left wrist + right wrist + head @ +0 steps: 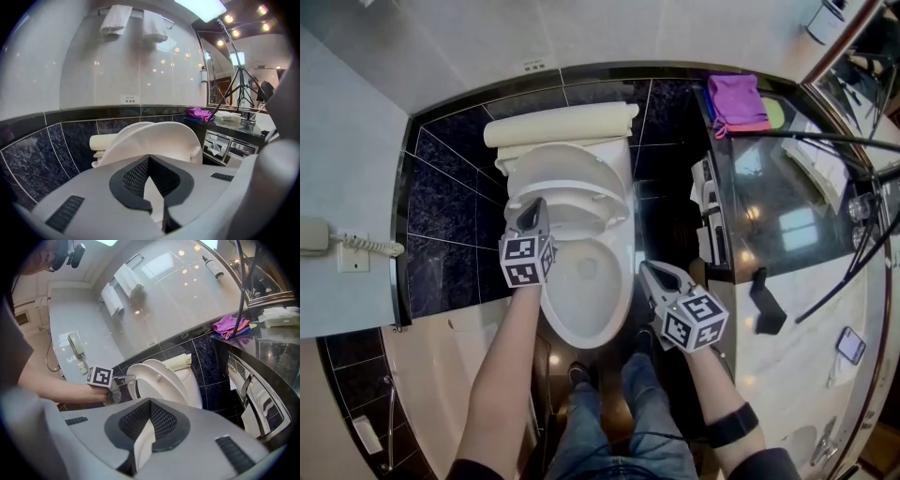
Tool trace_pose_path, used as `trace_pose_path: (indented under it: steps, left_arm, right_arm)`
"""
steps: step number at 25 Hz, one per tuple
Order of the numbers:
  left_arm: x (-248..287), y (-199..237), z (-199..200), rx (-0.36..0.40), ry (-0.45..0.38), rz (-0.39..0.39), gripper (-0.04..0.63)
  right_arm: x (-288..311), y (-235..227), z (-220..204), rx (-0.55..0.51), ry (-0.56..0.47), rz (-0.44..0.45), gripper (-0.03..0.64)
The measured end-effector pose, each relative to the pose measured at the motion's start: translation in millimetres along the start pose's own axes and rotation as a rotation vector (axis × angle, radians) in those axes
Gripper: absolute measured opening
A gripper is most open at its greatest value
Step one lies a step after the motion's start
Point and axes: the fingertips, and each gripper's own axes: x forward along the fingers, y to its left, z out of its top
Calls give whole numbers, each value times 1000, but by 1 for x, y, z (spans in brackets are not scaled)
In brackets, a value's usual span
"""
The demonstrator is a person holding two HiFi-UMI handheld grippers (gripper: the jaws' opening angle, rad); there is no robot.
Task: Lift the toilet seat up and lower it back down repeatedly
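Observation:
A white toilet seat (602,194) stands half raised over the open bowl (586,309), with the lid (567,155) upright against the tank behind it. My left gripper (534,211) is at the seat's left rim, jaws shut on that rim. In the right gripper view the left gripper (123,379) pinches the edge of the tilted seat (157,383). In the left gripper view the seat (154,140) rises just beyond the closed tips (149,157). My right gripper (649,270) hangs to the right of the bowl, shut and holding nothing, also seen as right gripper (149,401).
A dark counter (787,159) with a purple cloth (736,98) stands close on the right, and black tripod legs (825,141) cross it. A wall phone (314,234) hangs on the left. Dark tiles back the toilet. The person's legs and shoes (581,375) are in front of the bowl.

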Motion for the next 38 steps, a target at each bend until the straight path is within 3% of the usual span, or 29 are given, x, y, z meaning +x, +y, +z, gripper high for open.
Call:
trace_pose_path:
  steps: [4,7,13,19,28,38]
  left_arm:
    - [16,8,7,16,11,16,-5]
    - [18,8,3,-20,33,25,-5]
    - [-16,-9,0,-8,57,8,-5]
    - [-98,-27,17,41,64,-20,-5]
    - [-233,-45,66,73,-13,-67,-5]
    - [-356,-31,75,13,-71,-72,-5]
  right_arm:
    - [-7,-2,2,-5,1,-4,14]
    - [-12,-7,3,4,-2,-13,14]
    - [-9,5,14,-14,-6,0,14]
    - [-20,37,29,-83,2,-3,15]
    - [-75,77,50,-210,0,-90,15]
    - [-158,111,54,-279,-20,-198,15]
